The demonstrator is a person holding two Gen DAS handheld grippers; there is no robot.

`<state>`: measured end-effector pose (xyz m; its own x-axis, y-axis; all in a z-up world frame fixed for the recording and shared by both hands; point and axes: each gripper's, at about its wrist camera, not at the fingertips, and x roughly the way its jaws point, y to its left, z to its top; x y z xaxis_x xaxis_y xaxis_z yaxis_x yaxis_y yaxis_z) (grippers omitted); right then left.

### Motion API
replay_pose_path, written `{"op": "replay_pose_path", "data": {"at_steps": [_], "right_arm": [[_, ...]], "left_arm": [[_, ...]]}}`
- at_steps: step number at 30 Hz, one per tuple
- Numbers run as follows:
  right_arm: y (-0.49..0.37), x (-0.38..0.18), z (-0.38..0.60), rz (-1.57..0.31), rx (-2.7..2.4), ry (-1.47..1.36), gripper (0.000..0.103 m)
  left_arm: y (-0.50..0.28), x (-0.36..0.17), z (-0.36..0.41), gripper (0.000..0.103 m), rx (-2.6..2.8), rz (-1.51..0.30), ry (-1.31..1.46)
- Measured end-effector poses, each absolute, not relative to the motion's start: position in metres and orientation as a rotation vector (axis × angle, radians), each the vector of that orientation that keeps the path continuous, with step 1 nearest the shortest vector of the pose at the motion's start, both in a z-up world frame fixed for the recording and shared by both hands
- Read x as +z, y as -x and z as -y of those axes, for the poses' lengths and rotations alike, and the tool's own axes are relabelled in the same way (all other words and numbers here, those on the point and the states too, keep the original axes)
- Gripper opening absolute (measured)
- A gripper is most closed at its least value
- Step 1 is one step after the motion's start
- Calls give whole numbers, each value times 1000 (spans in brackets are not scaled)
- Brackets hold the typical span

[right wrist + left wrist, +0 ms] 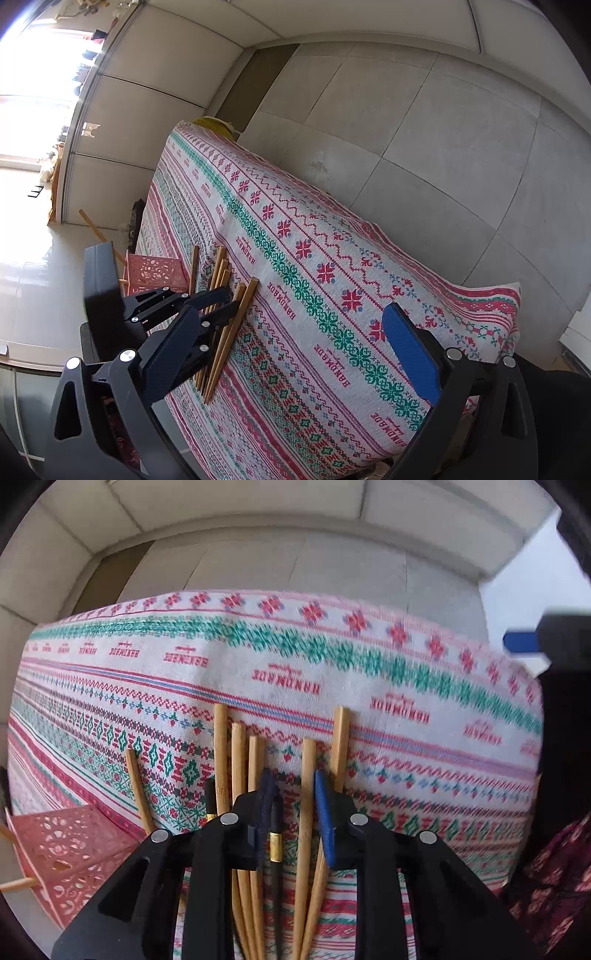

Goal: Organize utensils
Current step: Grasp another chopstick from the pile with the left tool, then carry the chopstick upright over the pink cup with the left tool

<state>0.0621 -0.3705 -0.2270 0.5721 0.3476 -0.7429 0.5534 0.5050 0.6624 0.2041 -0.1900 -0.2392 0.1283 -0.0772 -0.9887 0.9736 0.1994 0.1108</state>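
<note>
Left gripper [295, 812]: we hold its jaws apart, straddling a black chopstick [275, 845] and a wooden one.
Chopsticks [240, 760]: fanned on the patterned tablecloth [369, 686], right of the pink basket [70, 853].
Right gripper [291, 354]: spread wide above the cloth.

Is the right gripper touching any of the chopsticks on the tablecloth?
Apart. In the right wrist view the right gripper is wide open over bare tablecloth, and the chopsticks lie off to its left, under the left gripper.

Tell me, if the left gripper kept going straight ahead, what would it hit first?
Probably the chopsticks: the left gripper is open around them, a black one and a wooden one between its fingers. Beyond lies the tablecloth. Depth is unclear.
</note>
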Motion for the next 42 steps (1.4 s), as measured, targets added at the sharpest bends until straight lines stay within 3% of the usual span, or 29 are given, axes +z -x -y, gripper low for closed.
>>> {"op": "replay_pose_path", "data": {"at_steps": [2, 6, 9, 13, 18, 20, 25, 29, 32, 33, 34, 37, 42], "right_arm": [[-63, -228, 370, -1008, -150, -1085, 96], [-66, -230, 367, -1022, -140, -1098, 96], [-67, -231, 367, -1027, -170, -1101, 96], [-84, -228, 352, -1081, -173, -1009, 96], [-121, -214, 311, -1154, -163, -772, 95], [-136, -215, 303, -1187, -179, -744, 90], [-181, -224, 274, -1337, -208, -665, 48], [-198, -227, 251, -1376, -267, -565, 42], [-208, -242, 237, -1430, -285, -569, 32], [-210, -239, 234, -1401, -305, -544, 28], [-212, -242, 229, -1413, -303, -524, 13], [-215, -242, 218, -1398, -293, -475, 8], [-192, -237, 223, -1275, -239, -551, 8]], "left_arm": [[-194, -242, 197, 6, -1022, -1161, -1091], [-211, -242, 212, 6, -959, -1338, -956], [-220, -240, 205, 8, -878, -1364, -828], [-213, -225, 157, 6, -756, -1306, -554], [-179, -169, 88, 6, -707, -1152, -264], [-161, -147, 57, 6, -693, -1079, -161], [-122, -97, 1, 6, -677, -903, 37], [-118, -76, -25, 6, -663, -806, 131], [-114, -65, -34, 6, -679, -769, 144], [-113, -64, -34, 6, -678, -759, 143], [-112, -59, -35, 6, -667, -747, 135], [-103, -46, -38, 6, -658, -713, 132], [-96, -40, -44, 6, -654, -667, 157]]}}
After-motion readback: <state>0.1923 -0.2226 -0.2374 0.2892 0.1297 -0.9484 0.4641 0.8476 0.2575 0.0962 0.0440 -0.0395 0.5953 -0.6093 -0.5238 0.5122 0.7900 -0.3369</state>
